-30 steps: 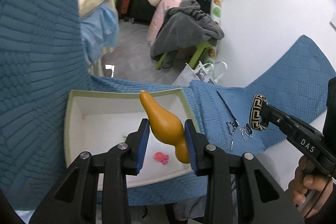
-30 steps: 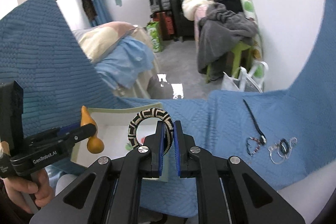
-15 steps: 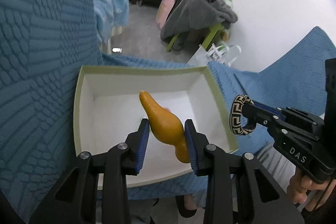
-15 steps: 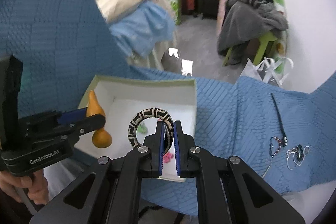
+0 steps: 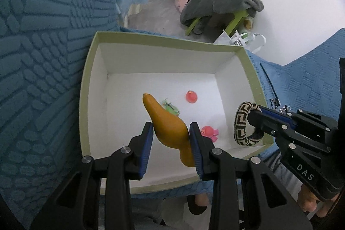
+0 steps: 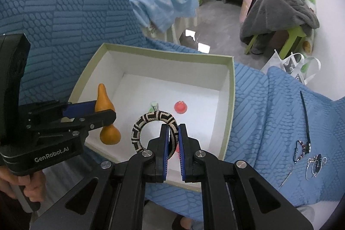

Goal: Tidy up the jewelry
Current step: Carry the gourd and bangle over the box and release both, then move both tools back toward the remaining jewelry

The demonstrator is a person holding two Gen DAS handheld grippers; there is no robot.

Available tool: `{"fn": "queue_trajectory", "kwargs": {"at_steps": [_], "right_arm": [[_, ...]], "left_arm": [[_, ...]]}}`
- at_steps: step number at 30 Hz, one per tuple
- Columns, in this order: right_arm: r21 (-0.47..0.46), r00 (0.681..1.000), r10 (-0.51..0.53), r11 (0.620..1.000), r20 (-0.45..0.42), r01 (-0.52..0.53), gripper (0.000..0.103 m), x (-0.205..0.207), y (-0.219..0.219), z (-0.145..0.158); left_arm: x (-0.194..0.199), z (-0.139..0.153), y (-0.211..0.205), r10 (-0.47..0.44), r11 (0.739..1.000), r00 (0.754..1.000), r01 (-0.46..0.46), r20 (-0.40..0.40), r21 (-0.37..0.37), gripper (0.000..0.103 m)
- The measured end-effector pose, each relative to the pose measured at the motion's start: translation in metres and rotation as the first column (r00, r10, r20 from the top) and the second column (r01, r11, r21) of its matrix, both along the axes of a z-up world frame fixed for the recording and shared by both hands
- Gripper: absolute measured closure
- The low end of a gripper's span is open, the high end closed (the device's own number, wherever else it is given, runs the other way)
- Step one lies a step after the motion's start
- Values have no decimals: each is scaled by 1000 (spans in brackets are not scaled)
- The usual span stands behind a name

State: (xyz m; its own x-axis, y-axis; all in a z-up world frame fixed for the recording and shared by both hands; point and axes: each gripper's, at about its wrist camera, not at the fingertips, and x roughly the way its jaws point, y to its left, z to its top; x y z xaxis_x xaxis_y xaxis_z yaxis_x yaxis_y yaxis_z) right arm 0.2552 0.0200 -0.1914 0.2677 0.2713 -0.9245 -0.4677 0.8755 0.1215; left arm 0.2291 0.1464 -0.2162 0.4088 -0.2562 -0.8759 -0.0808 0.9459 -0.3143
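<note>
over the left half of the open box [image 5: 86,87], the left tongs [image 5: 171,143] clamp an orange gourd-shaped ornament [image 5: 167,124] around its middle, narrow tip pointing away, held above the white floor of the box. on that floor lie a small green trinket [image 5: 170,107], a round red bead [image 5: 191,97] and a pink charm [image 5: 208,131]. at the box's right wall, the right tongs [image 6: 171,139] pinch a black-and-cream patterned bangle [image 6: 148,124], held upright over the box interior. further right, on the blue quilted cover [image 6: 269,122], lie a dark cord necklace [image 6: 305,118] and silver earrings [image 6: 315,166], well apart from the box
</note>
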Motion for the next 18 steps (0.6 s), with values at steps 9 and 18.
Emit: {"fn": "queue_trajectory", "kwargs": {"at_steps": [9, 18], "right_arm": [[27, 1000, -9, 1000, 4, 9, 80, 5, -9, 9], [97, 990, -18, 995, 138, 5, 80, -2, -31, 72]], "left_arm": [[-1, 9, -4, 42, 999, 999, -42, 1, -6, 42], [-13, 63, -11, 74, 997, 992, -75, 100, 5, 42]]}}
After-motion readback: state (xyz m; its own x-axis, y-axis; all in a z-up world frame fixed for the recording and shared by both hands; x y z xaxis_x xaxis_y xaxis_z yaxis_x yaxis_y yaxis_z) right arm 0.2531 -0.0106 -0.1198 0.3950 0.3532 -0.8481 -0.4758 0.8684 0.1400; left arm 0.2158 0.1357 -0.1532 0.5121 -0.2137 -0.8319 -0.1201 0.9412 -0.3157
